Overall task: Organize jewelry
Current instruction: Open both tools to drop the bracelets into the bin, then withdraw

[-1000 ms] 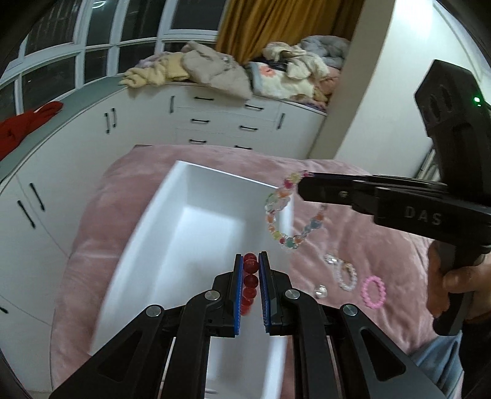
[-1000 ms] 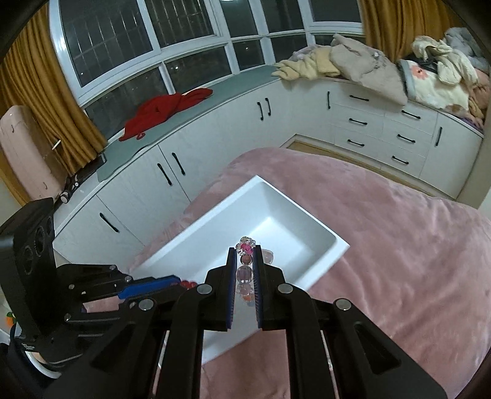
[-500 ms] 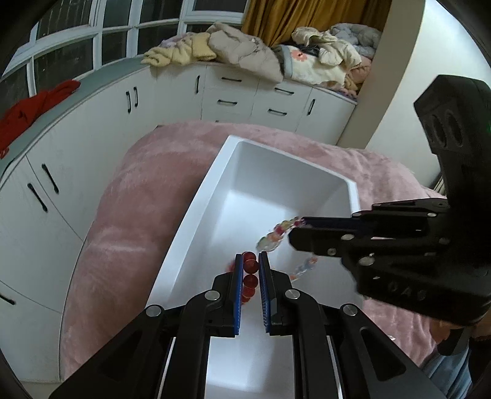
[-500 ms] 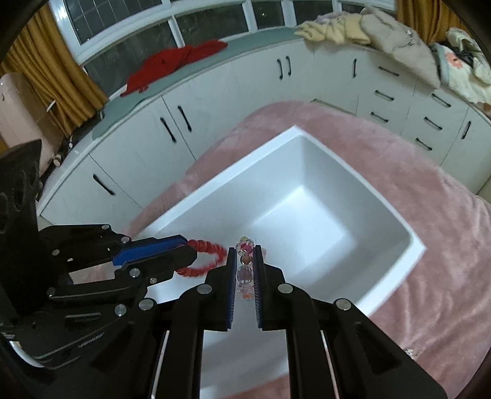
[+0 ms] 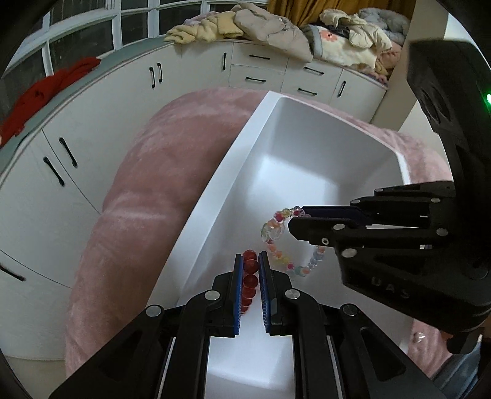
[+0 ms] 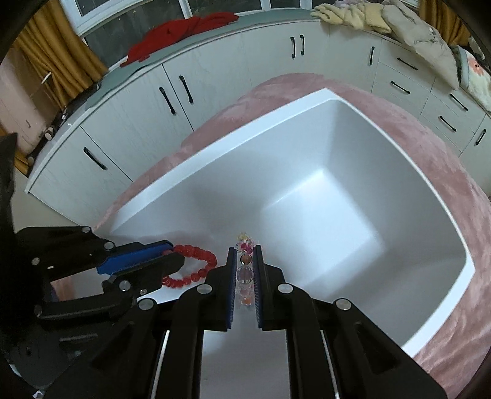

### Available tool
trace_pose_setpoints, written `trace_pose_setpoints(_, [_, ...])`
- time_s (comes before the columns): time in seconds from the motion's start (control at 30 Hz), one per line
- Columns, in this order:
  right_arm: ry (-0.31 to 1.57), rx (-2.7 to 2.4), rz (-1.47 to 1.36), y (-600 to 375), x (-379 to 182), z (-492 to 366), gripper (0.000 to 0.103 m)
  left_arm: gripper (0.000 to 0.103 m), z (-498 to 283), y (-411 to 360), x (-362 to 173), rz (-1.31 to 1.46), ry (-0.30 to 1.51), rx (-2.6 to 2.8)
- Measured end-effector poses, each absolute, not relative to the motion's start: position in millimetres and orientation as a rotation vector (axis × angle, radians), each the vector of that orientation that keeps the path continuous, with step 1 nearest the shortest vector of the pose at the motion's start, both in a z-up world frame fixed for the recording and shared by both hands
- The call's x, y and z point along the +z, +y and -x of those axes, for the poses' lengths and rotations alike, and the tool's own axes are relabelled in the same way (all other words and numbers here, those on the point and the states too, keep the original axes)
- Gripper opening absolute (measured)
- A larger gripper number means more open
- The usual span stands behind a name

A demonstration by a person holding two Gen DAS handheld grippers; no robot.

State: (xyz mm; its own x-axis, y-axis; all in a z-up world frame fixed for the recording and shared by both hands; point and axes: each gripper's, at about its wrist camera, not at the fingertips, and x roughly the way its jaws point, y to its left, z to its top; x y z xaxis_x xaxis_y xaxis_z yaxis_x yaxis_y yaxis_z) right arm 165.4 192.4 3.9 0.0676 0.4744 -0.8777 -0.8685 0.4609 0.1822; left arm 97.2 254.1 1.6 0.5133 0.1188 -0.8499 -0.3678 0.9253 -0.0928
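Pink plush bedding point(image 5: 147, 196) carries everything I am working over, a soft, napped cover on a bed ringed by white cabinets point(image 6: 172, 101).

Nearest to me, my left gripper point(image 5: 251, 261) has its blue-padded jaws drawn nearly together on a red bead bracelet point(image 5: 249, 277); the glossy round beads run in a line along the jaw gap, and in the right view the rest of the loop point(image 6: 196, 267) hangs out sideways from the jaw tips. My right gripper point(image 6: 244, 256) is likewise narrowed onto a pastel bead bracelet point(image 5: 285, 242), a string of small clear, pink and yellow beads, some flower-shaped, with its free loop drooping below the jaw tips.

Both bracelets hang over the near end of the white bin point(image 6: 362, 116), directly above its floor, so what matters now is vertical: the bin lies straight below each pair of jaws, its long axis running away from me. I judge that letting go would put both pieces inside. The two grippers sit close, the right crossing in front of the left, and neither is clearly nearer the floor. The bin is smooth, hard-looking plastic, with rounded inner corners, and no jewelry shows on the floor visible to me.

Farther off, heaped clothes point(image 5: 245, 27) lie on the cabinet counter under the windows.
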Motion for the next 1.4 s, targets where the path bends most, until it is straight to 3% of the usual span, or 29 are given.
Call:
trace_pose_setpoints(0.13, [1.104, 1.051, 0.462, 196, -7, -168, 0.012, 0.016, -101, 251, 1, 0.251, 1.007, 0.32])
trace_pose_setpoints(0.23, [1.095, 1.046, 0.465, 195, -9, -169, 0.013, 0.025, -100, 248, 1, 0.228, 1.011, 0.339])
trace_pose_setpoints(0.47, [1.053, 1.05, 0.45, 176, 6, -169, 0.035, 0.038, -98, 239, 10, 0.193, 0.994, 0.364])
trace_pose_setpoints(0.53, [1.019, 1.063, 0.431, 165, 19, -168, 0.037, 0.045, -94, 232, 18, 0.166, 0.971, 0.372])
trace_pose_setpoints(0.63, [0.952, 1.086, 0.38, 141, 46, -167, 0.053, 0.06, -89, 219, 36, 0.134, 0.922, 0.371])
trace_pose_setpoints(0.7, [0.896, 1.091, 0.336, 119, 67, -166, 0.065, 0.077, -86, 211, 48, 0.114, 0.893, 0.375])
trace_pose_setpoints(0.8, [0.842, 1.086, 0.303, 90, 88, -165, 0.075, 0.084, -85, 193, 69, 0.092, 0.847, 0.365])
trace_pose_setpoints(1.1, [0.779, 0.994, 0.207, -9, 126, -176, 0.087, 0.094, -87, 137, 103, 0.08, 0.767, 0.286])
trace_pose_setpoints(1.27, [0.725, 0.891, 0.2, -67, 126, -171, 0.097, 0.096, -92, 102, 104, 0.067, 0.755, 0.213])
trace_pose_setpoints(1.4, [0.682, 0.803, 0.234, -110, 116, -161, 0.098, 0.097, -97, 74, 98, 0.08, 0.743, 0.144])
